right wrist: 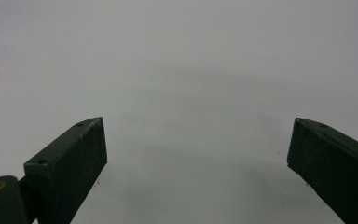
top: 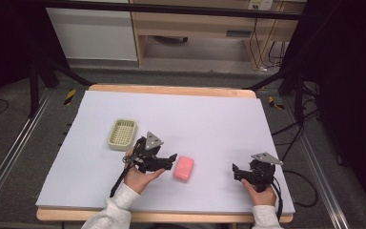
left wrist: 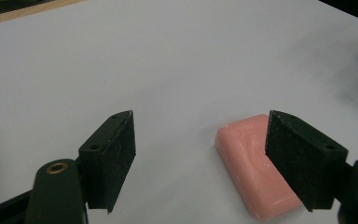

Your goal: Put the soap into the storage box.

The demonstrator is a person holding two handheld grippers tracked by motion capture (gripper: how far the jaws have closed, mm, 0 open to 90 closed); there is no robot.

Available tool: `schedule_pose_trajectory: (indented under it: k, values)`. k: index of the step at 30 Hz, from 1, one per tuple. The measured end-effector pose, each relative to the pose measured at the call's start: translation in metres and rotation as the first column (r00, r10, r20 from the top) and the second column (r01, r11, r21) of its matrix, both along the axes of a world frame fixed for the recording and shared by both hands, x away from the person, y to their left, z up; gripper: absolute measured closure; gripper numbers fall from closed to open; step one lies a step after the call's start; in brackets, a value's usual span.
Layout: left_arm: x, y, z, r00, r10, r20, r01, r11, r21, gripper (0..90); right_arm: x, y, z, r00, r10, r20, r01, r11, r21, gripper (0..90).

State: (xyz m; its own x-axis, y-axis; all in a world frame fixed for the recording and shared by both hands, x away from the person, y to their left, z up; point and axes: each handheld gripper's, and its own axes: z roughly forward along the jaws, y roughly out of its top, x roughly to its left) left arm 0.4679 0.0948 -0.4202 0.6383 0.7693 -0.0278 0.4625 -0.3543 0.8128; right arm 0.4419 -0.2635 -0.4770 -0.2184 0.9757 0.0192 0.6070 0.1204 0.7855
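Item: pink soap bar, flat on the white tabletop, near its front edge.
Left tongs: jaws apart, one overlapping the bar's edge, seemingly lined up to grip it.
Right tongs: jaws apart, empty, well aside.
Green slotted soap dish: just behind the left tongs, likely the destination.

One pink soap bar. One green basket (left of soap). Two hand-held grippers: left, right. One desk.
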Motion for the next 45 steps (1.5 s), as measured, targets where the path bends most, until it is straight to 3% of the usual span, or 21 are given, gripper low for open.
schedule_pose_trajectory:
  k: [24,45]
  values:
    - [0.000,-0.033,-0.013,0.9977,-0.046,-0.050,0.048,0.9984,0.029,23.4,0.000,0.000,0.000,1.0000,0.006,-0.007,-0.006,1.000,0.000,5.2]
    - [-0.001,-0.054,-0.027,0.9914,-0.078,-0.106,0.087,0.9923,0.088,20.5,0.001,0.000,-0.001,0.9998,0.006,-0.016,-0.006,1.000,0.002,5.2]
